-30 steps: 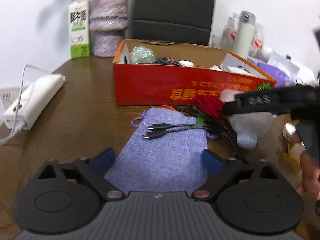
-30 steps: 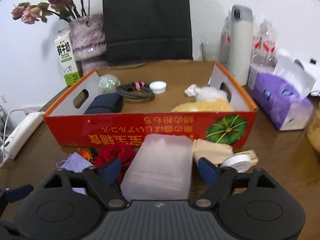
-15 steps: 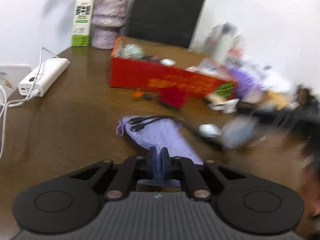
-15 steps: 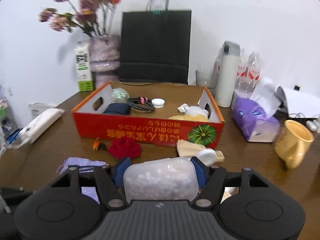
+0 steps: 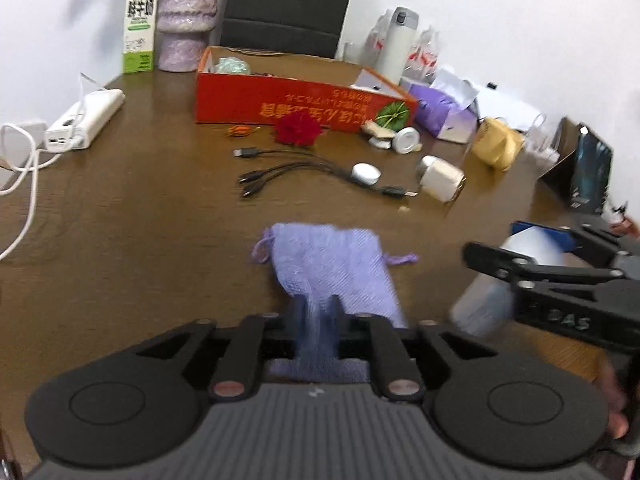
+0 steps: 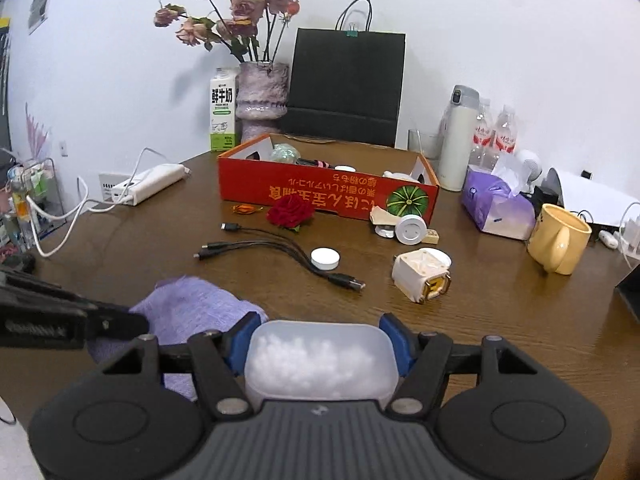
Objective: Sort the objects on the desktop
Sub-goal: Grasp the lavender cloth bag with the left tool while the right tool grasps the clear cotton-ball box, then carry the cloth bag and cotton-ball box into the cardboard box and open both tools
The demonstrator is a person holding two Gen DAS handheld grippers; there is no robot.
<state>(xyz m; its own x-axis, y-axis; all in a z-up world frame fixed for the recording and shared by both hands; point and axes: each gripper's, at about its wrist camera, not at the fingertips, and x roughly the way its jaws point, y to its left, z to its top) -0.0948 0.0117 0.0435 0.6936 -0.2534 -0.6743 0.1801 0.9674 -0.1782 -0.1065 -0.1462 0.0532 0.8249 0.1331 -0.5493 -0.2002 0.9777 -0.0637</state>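
**Both grippers loaded: pouch left, plastic box right**

Lilac woven drawstring pouch lies on the brown table, near edge bunched up between the left gripper fingers, jaws pinched tight on the fabric. Frosted plastic box, full of small white balls, sits clamped between the right gripper blue pads, jaws wide apart at box width. Red cardboard box further back, upside-down yellow print, not readable, plus a green pumpkin picture. Milk carton reads 鲜牛奶. Multi-head USB cable lies between pouch and red box.
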